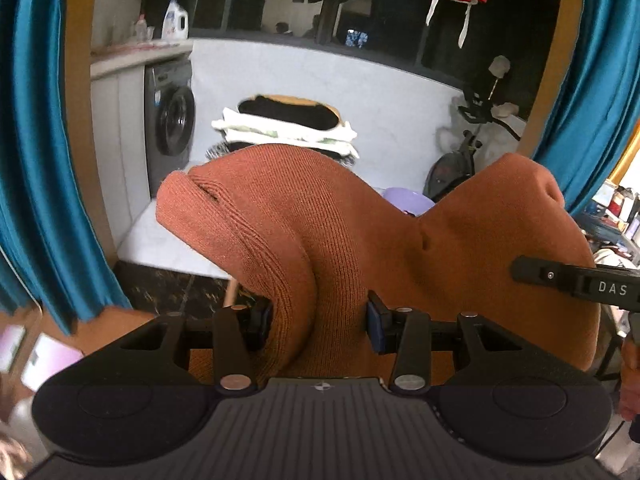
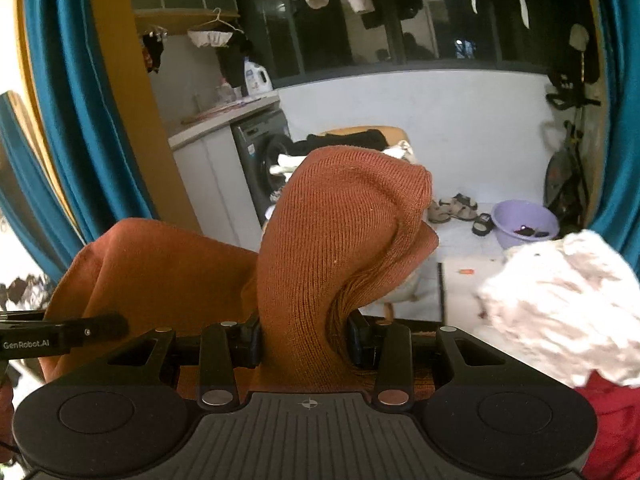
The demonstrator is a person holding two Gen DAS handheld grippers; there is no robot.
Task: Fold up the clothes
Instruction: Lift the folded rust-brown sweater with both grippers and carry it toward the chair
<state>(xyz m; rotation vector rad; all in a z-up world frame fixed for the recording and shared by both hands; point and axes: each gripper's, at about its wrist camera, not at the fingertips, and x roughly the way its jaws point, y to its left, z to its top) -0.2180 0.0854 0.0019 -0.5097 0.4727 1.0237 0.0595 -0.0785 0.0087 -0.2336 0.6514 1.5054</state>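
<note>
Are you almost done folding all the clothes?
Some looks done: a folded stack sits on the stool by the washing machine. In hand: the orange sweater, bunched in the left claw and right claw, not folded yet. Left: this sweater, probably the fluffy white garment and the red one too.

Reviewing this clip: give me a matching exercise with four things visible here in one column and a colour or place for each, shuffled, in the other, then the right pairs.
Things:
1. knit garment
2. basin
3. washing machine
4. curtain

Descriptions:
A. teal, hanging at the edges of the view
B. rust orange, clamped in both the left gripper and the right gripper
C. purple, on the floor near the sandals
D. grey, set under the counter that carries the detergent bottle

Pairs: 1-B, 2-C, 3-D, 4-A
</note>
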